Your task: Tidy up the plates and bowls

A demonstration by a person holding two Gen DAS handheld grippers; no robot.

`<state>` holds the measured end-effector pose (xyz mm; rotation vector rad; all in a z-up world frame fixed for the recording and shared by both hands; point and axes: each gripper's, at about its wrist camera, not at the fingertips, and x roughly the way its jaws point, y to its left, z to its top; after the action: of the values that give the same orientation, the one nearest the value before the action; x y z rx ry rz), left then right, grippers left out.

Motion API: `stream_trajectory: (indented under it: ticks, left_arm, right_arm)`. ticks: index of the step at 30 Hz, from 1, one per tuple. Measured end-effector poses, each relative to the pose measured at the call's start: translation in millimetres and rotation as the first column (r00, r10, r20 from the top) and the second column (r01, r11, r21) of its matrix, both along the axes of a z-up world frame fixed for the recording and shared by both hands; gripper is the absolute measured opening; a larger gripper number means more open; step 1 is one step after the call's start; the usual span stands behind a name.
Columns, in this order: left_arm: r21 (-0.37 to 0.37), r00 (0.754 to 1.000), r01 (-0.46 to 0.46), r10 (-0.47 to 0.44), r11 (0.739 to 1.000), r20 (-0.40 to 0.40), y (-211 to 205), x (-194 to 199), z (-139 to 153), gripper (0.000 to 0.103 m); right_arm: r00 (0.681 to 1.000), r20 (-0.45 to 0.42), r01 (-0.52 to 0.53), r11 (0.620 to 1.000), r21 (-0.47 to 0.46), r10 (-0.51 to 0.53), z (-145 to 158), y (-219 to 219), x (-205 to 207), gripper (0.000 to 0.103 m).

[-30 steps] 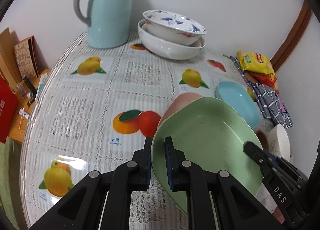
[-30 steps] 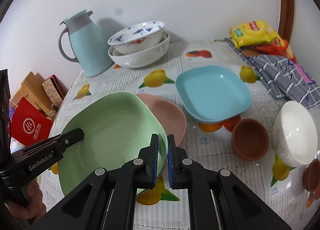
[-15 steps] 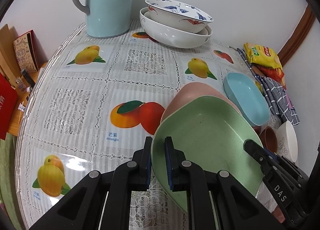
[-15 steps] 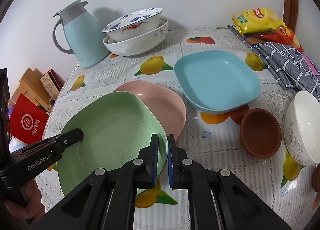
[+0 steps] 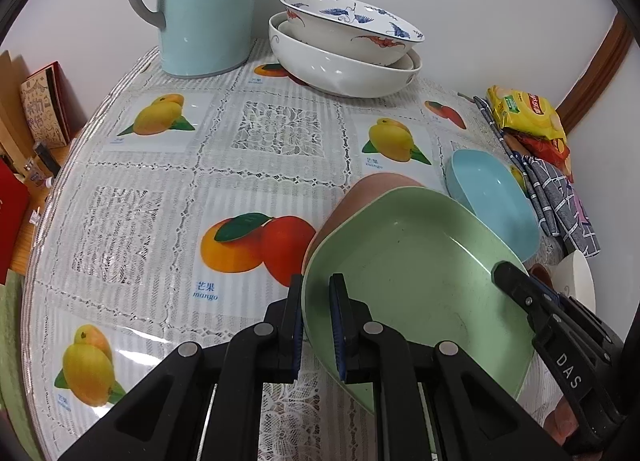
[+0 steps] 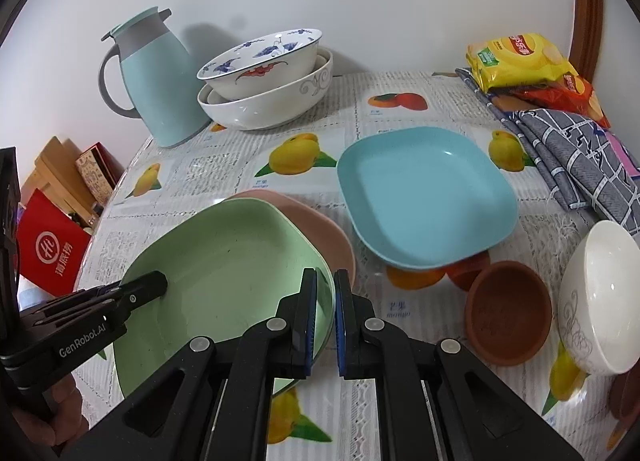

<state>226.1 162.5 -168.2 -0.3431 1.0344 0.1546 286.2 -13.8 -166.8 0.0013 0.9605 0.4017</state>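
Both grippers pinch opposite rims of the green plate (image 6: 224,261), left gripper (image 5: 316,325) and right gripper (image 6: 324,313); it sits over the pink plate (image 6: 320,229), beside the blue plate (image 6: 424,197).

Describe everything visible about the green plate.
The green plate is a pale, matte, rounded-square dish with a raised rim and faint dark specks, empty. It is held tilted above the table, its far edge overlapping the pink plate. The left gripper and right gripper each clamp opposite rims, jaws shut on it.
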Motion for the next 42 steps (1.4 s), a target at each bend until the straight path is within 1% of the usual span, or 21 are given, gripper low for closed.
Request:
stream_trajectory:
  ticks: [20,25,29,34,38,42]
  left_arm:
    - [0.01,1.0,-0.013,0.013,1.0,0.001,8,16,-10,0.012]
    - [0.019,1.0,-0.012,0.012,1.0,0.005,5,19,-13,0.013]
    - [0.031,1.0,-0.016,0.015,0.999,0.017,4,20,-13,0.013]
    - [0.014,1.0,-0.014,0.014,1.0,0.009,5,19,-19,0.012]
    - [0.012,1.0,-0.015,0.015,1.0,0.007,5,18,-19,0.012]
    - [0.025,1.0,-0.027,0.027,0.999,0.011,7,14,-13,0.013]
  right_arm:
    - [0.999,0.029,-0.037,0.998,-0.045,0.039,-9,16,23,0.008]
    - [0.997,0.051,-0.051,0.996,-0.073,0.055,-12,17,27,0.009]
    - [0.996,0.069,-0.058,0.995,-0.082,0.064,-15,17,27,0.009]
    - [0.991,0.111,-0.059,0.992,-0.11,0.071,-18,17,24,0.01]
    - [0.992,0.106,-0.059,0.994,-0.095,0.069,-21,14,24,0.011]
    - [0.989,0.12,-0.068,0.992,-0.106,0.08,-20,14,22,0.011]
